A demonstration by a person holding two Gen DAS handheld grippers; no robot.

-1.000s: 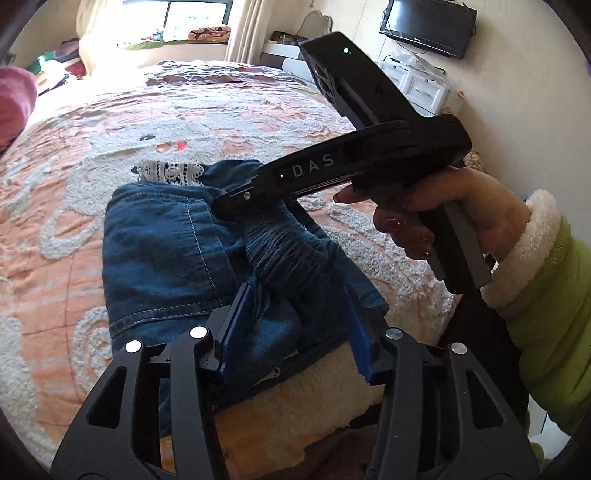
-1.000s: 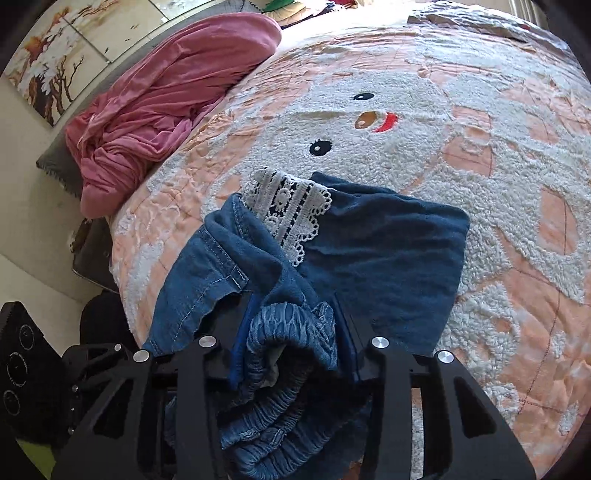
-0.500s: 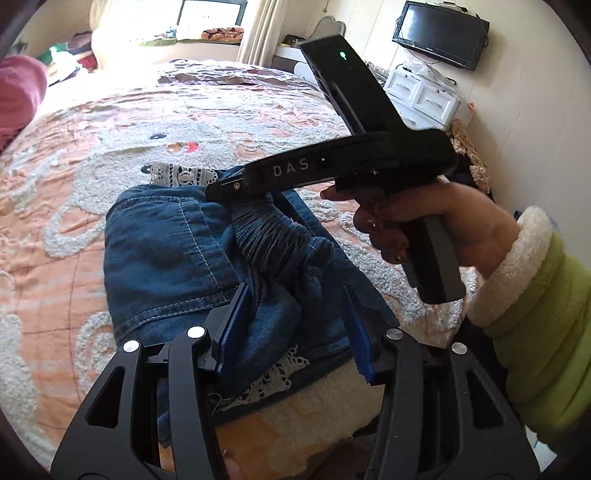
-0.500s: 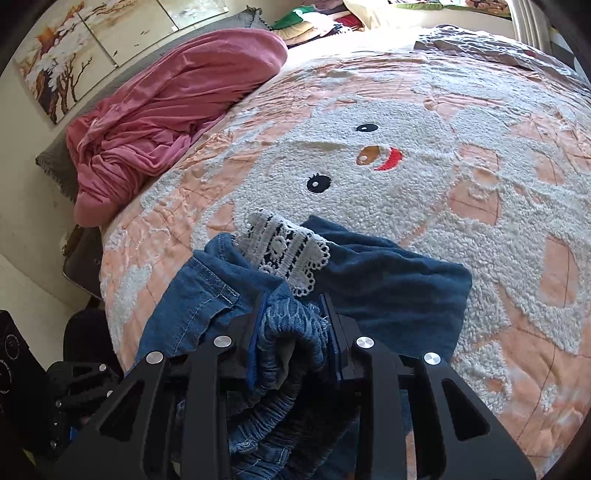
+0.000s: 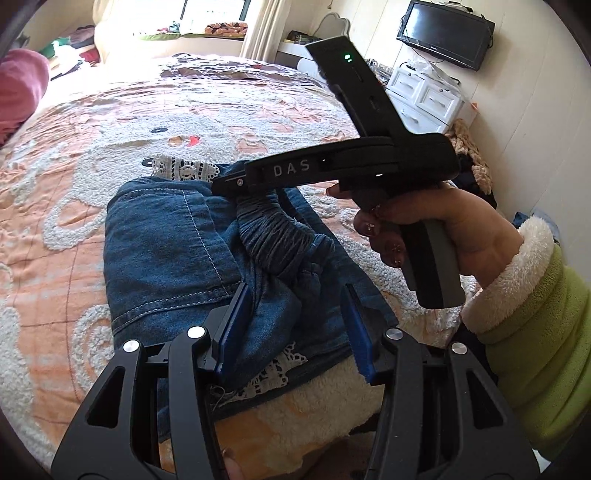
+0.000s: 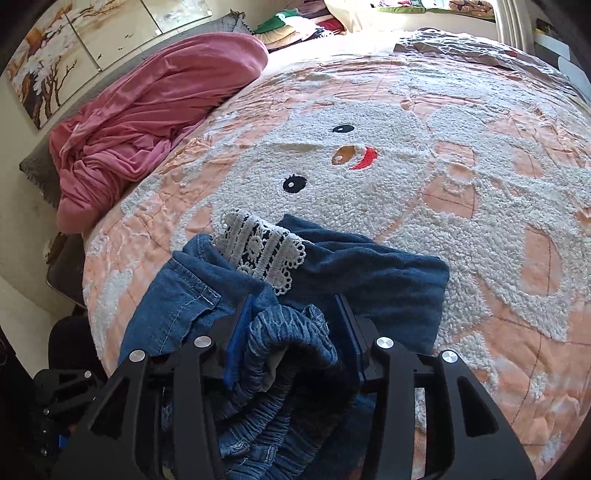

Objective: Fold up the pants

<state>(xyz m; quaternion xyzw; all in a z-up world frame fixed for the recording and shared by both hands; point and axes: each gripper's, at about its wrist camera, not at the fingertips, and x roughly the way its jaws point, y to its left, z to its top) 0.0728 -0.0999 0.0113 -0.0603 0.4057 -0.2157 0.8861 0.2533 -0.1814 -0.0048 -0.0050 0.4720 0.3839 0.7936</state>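
Blue denim pants (image 5: pixel 166 254) with white lace hems (image 5: pixel 181 168) lie folded near the bed's near edge; they also show in the right wrist view (image 6: pixel 369 273). My left gripper (image 5: pixel 295 325) is open, its blue pads either side of a raised denim fold, not pinching it. My right gripper (image 6: pixel 295 328) straddles the gathered elastic waistband (image 6: pixel 291 339) with its jaws apart and the cloth bunched between them. In the left wrist view the right gripper (image 5: pixel 229 184) reaches in from the right onto the waistband (image 5: pixel 273 232).
The bed has an orange and white snowman quilt (image 6: pixel 406 155). A pink blanket (image 6: pixel 147 110) is heaped at the bed's left side. A white dresser (image 5: pixel 424 96) and a wall TV (image 5: pixel 443 33) stand to the right of the bed.
The right gripper closed on the waistband half a second ago and has now opened wider around it. The left gripper stays open and has shifted slightly.
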